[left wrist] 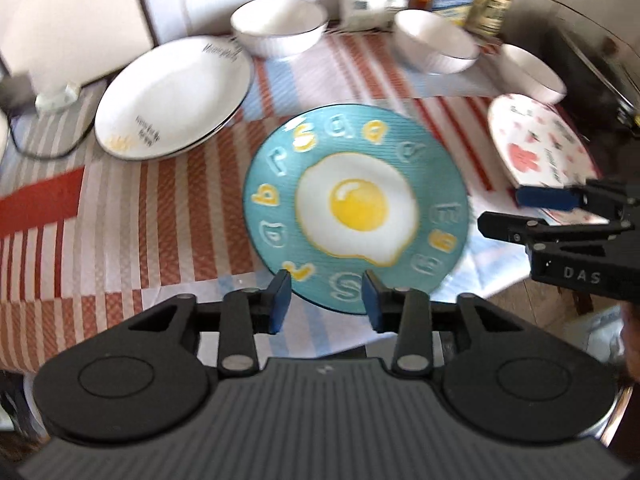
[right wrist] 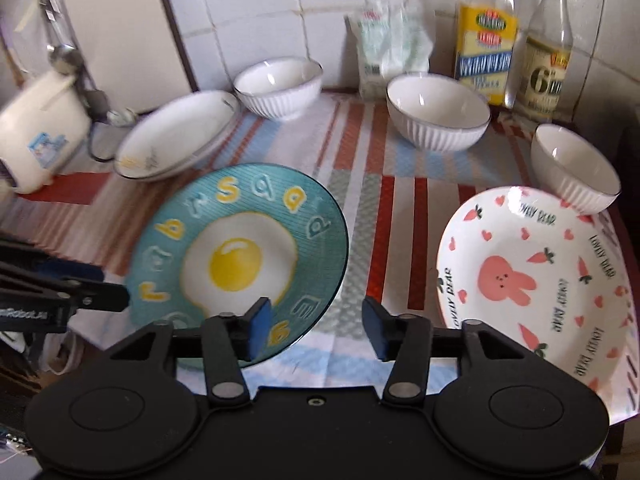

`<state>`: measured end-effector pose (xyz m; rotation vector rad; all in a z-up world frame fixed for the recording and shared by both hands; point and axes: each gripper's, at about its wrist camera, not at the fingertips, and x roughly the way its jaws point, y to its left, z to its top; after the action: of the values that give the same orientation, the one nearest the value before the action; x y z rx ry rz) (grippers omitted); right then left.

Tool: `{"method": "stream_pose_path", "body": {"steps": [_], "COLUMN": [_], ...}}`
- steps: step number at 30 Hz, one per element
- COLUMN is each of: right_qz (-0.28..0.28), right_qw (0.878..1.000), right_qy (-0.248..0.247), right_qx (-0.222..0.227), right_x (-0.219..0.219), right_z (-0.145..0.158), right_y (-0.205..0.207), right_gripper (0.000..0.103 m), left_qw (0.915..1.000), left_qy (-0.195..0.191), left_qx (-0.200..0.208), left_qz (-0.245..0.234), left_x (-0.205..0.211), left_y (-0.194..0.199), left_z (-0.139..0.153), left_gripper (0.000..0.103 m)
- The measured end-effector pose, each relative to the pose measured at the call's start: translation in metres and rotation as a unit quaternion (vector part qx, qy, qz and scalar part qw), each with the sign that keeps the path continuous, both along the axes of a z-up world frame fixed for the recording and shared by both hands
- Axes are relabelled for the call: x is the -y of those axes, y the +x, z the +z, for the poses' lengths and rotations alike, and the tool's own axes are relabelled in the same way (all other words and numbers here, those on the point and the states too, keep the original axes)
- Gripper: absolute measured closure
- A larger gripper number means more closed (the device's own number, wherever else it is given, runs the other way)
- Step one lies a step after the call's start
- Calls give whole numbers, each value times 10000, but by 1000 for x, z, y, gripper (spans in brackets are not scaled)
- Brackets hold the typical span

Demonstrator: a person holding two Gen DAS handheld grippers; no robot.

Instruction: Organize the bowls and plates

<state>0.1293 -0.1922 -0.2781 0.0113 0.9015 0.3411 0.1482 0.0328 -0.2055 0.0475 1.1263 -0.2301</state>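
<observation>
On the striped cloth point(right wrist: 360, 168) covering the bench, a blue plate point(left wrist: 356, 204) with a fried-egg picture lay flat near the front edge. Left tool point(left wrist: 326, 300) hovered over that plate's near rim, jaws spread, nothing between them; its blue pads point(left wrist: 282, 300) looked clear of the rim, though motion blur left contact uncertain. Right tool point(right wrist: 316, 330) also stood spread and empty, its left pad overlapping the blue plate's edge in view, its right pad over bare cloth. To the right sat a rabbit plate point(right wrist: 536, 280), cut off by the frame edge in the right wrist view and partly hidden behind the right tool in the left wrist view. A stack of white plates point(left wrist: 172, 100) lay at the back left; how many could not be counted. Three white bowls point(right wrist: 280, 84) point(right wrist: 438, 114) point(right wrist: 572, 168) stood upright along the back. Bottles point(right wrist: 486, 48) and a bag point(right wrist: 384, 44) lined the tiled wall, their labels too blurred to read. A white appliance point(right wrist: 38, 128) was cropped at left.
</observation>
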Motion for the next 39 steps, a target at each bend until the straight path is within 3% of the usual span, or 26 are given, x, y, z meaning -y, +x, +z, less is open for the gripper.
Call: {"method": "stream_pose_path", "body": {"steps": [7, 16, 22, 27, 32, 35, 39], "right_qz": [304, 72, 117, -71, -498, -701, -760], "right_qw": [9984, 9970, 9953, 9934, 9902, 9856, 9826], "right_qy": [156, 455, 243, 335, 275, 75, -178], "right_qx": [445, 619, 927, 1099, 1278, 1535, 1687], "right_x": [17, 62, 84, 105, 127, 136, 142], "right_z": [46, 88, 118, 131, 126, 116, 99], "right_y": [-46, -83, -109, -121, -126, -125, -116], "right_gripper": [31, 31, 31, 31, 31, 31, 31], "left_qw": [9988, 9913, 9849, 9733, 9693, 9731, 9863], "left_qy": [33, 309, 190, 211, 132, 137, 112], "left_qx": [256, 686, 798, 962, 947, 802, 388], "left_qz": [-407, -1081, -1522, -2073, -2267, -2156, -1602], "left_x": [24, 65, 93, 124, 152, 165, 174], "left_y": [-20, -35, -35, -36, -26, -12, 19], "left_z": [34, 69, 86, 98, 97, 86, 57], "left_gripper": [53, 42, 41, 41, 41, 41, 41]}}
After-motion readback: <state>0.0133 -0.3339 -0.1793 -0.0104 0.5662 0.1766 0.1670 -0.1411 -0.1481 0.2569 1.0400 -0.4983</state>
